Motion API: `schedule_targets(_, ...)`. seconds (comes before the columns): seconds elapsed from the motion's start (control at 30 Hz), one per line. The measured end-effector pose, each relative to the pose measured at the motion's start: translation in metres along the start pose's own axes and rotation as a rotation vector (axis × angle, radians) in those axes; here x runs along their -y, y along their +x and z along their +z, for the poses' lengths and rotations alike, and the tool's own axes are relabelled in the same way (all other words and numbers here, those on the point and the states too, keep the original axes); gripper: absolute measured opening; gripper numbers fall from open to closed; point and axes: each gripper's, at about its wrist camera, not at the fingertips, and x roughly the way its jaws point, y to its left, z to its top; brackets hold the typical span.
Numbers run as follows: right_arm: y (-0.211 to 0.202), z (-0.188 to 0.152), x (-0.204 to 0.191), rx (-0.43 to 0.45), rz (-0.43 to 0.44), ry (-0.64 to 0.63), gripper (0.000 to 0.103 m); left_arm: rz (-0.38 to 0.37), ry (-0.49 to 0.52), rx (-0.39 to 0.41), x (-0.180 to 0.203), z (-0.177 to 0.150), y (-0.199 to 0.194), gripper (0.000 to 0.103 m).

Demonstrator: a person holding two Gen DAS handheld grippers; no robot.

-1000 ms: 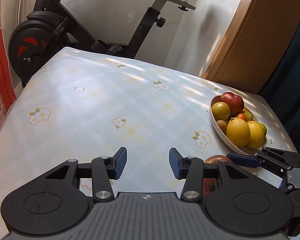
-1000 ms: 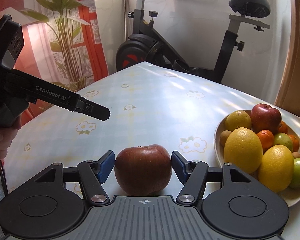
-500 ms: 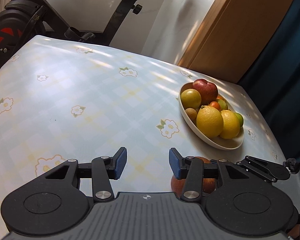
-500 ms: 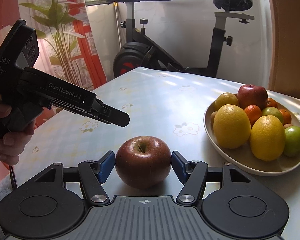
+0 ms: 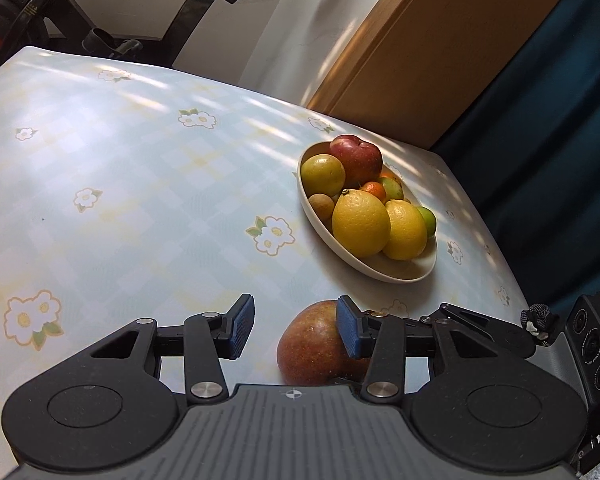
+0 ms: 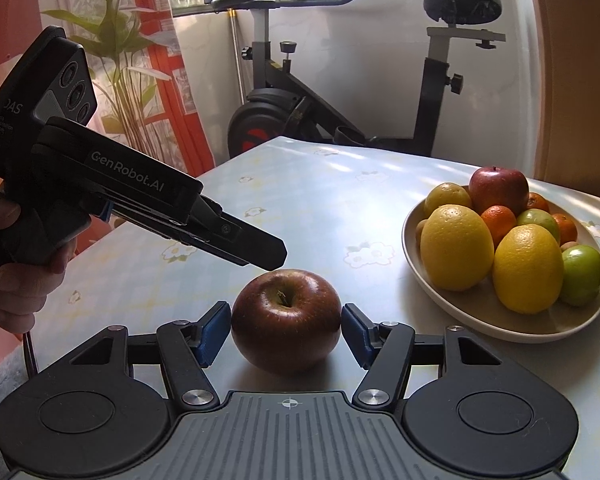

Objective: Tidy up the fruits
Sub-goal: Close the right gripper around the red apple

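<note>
Landmark: the dark red round apple [image 6: 286,322] standing stem-up on the pale floral-print tablecloth [image 5: 120,184].

Left of the apple: left gripper [image 5: 295,330] is hovering over the cloth, jaws apart, nothing between them. From the right wrist view its nose is hanging just above the apple's left shoulder; can't tell if it's touching.

At the apple: right gripper [image 6: 285,334] is straddling it, blue pads [image 6: 214,332] on both sides, narrow gaps showing, so jaws apart and not gripping.

Right of the apple: cream oval bowl [image 6: 460,320], already heaped with lemons, oranges, green fruit and a red apple [image 6: 499,190].

Judgement: step in hand is grasping the last loose fruit. Next move calls for closing the right jaws squarely on the apple, lifting, carrying it right and placing it on the pile gently — full bowl, roll-off risk.
</note>
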Motion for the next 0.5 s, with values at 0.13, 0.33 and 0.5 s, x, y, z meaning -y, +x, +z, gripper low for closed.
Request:
schedule_targets(0.13, -0.0019, -0.0008, 0.0001, 0.001, -0.003, -0.005, 0.056, -0.012, 0.021, -0.022, 0.0032, -0.0008, 0.0034, 0.042)
schedule_targets(0.33, -0.0036, -0.0012, -0.0011, -0.005, -0.008, -0.027, 0.056, -0.061, 0.028, -0.062, 0.0002, -0.0012, 0.0070, 0.041)
schedule_targets(0.5, -0.0066, -0.0030, -0.0031, -0.001, -0.014, -0.059, 0.057, -0.079, 0.035, -0.071, 0.0017, -0.0024, 0.0072, 0.040)
